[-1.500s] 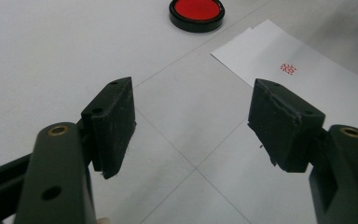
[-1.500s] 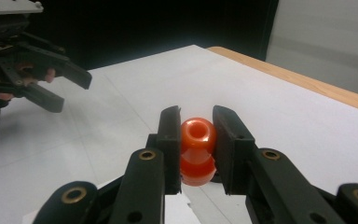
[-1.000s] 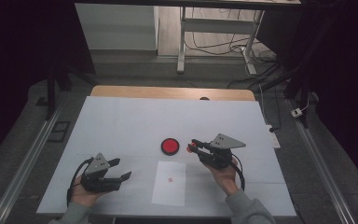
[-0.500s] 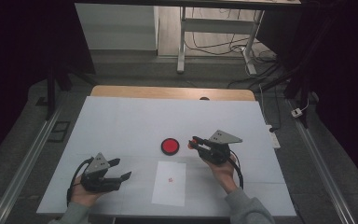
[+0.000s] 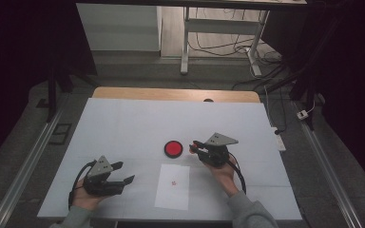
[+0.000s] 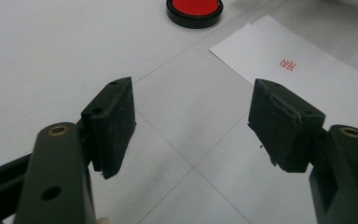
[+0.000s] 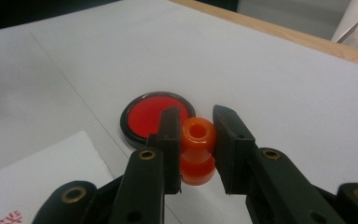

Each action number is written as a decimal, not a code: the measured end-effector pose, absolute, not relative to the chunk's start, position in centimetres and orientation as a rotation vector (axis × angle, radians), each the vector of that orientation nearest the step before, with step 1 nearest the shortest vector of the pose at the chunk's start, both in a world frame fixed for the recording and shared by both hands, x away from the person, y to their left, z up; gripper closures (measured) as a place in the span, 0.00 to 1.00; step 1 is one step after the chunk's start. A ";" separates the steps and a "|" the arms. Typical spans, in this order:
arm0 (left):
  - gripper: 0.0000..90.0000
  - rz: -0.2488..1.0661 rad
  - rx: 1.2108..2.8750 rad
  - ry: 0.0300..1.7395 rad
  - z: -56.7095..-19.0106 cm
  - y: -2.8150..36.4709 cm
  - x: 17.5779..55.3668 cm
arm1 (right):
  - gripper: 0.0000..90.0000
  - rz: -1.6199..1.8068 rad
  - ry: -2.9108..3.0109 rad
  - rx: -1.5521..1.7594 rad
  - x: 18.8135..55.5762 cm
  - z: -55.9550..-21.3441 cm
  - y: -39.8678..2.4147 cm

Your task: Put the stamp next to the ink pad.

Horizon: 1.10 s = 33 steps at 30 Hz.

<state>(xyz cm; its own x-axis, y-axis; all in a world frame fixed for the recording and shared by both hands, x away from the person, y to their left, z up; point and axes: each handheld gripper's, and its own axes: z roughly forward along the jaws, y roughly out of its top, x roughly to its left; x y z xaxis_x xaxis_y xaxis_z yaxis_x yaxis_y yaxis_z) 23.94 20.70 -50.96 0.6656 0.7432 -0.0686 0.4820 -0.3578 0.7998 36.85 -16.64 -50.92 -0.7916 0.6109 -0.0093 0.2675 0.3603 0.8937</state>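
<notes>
- White desk (image 5: 123,123) under dim light, dark room behind.
- Right claw (image 7: 195,140) clenched on an orange stamp (image 7: 196,149), held just beside the round red ink pad (image 7: 151,114), slightly above the desk.
- Left claw (image 6: 191,121) released, nothing between its jaws, low over the desk's near left part.
- White paper (image 5: 173,186) with a small red mark lies between the hands, near the ink pad.

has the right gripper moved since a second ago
Yes. In the high view the right gripper, shut on the orange stamp, has shifted slightly down-frame and left, toward the red ink pad.
</notes>
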 end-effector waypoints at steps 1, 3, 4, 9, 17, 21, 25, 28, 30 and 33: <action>0.35 0.389 2.026 0.948 -51.0 20.7 23.9 | 0.80 1.396 2.292 0.774 36.9 -51.0 -16.6; 0.35 0.391 2.024 0.948 -50.9 20.7 23.9 | 0.80 1.383 2.298 0.785 37.0 -51.3 -16.5; 0.35 0.394 2.024 0.950 -50.9 20.8 23.9 | 0.80 1.375 2.303 0.784 37.0 -51.4 -16.5; 0.35 0.393 2.025 0.951 -50.9 20.8 23.9 | 0.80 1.357 2.324 0.794 37.2 -51.7 -16.5; 0.35 0.390 2.026 0.952 -50.9 20.8 24.0 | 0.80 1.326 2.350 0.788 37.2 -52.2 -16.2; 0.35 0.388 2.028 0.950 -51.0 20.7 24.0 | 0.80 1.309 2.359 0.783 37.1 -52.4 -16.0; 0.35 0.387 2.035 0.947 -51.0 20.7 24.0 | 0.80 1.298 2.370 0.777 37.1 -52.6 -15.9; 0.35 0.388 2.035 0.948 -51.0 20.7 24.0 | 0.80 1.299 2.372 0.774 37.1 -52.8 -15.8; 0.35 0.388 2.033 0.949 -51.0 20.7 24.0 | 0.80 1.278 2.377 0.768 37.1 -52.8 -15.8; 0.35 0.387 2.036 0.947 -51.0 20.7 24.0 | 0.80 1.267 2.385 0.759 37.1 -52.9 -15.6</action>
